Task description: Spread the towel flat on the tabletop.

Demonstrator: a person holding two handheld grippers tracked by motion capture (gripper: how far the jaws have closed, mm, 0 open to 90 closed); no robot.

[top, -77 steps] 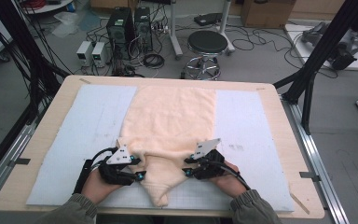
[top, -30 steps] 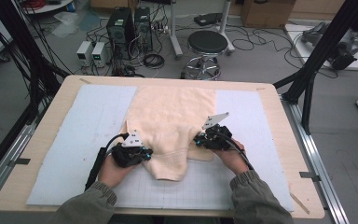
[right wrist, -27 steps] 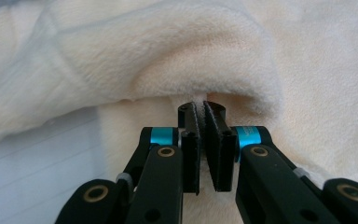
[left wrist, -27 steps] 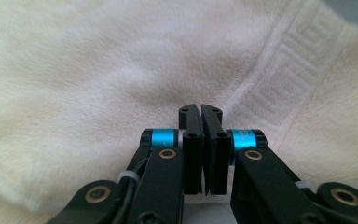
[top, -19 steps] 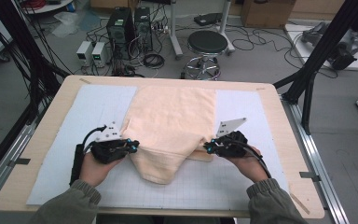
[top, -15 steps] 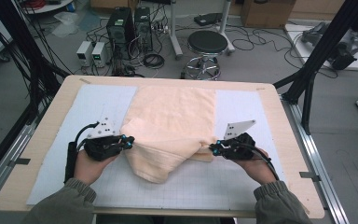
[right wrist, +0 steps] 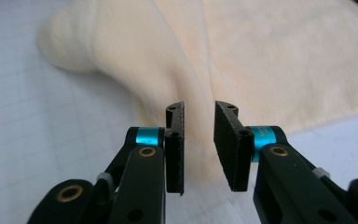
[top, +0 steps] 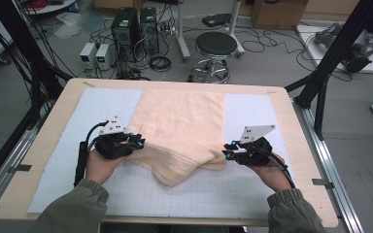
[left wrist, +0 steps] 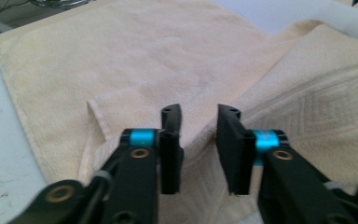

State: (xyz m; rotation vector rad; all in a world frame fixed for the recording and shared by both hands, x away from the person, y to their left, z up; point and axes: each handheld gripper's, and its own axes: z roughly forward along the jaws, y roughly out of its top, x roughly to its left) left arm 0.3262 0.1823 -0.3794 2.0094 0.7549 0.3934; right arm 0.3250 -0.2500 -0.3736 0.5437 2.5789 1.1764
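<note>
The towel point(top: 182, 131) lies mid-worktop point(top: 43, 160) on the mat point(top: 102, 104), its near edge folded into a slack hump. The left gripper point(left wrist: 198, 126) and right gripper point(right wrist: 199, 122) have just been opening; jaws stand narrowly parted with pile between them, not pinched. Pulling away could snag and undo the fold.

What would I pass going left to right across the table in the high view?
Bare wooden table edge → left gripper → peach towel → right gripper → blue-grey mat.
</note>
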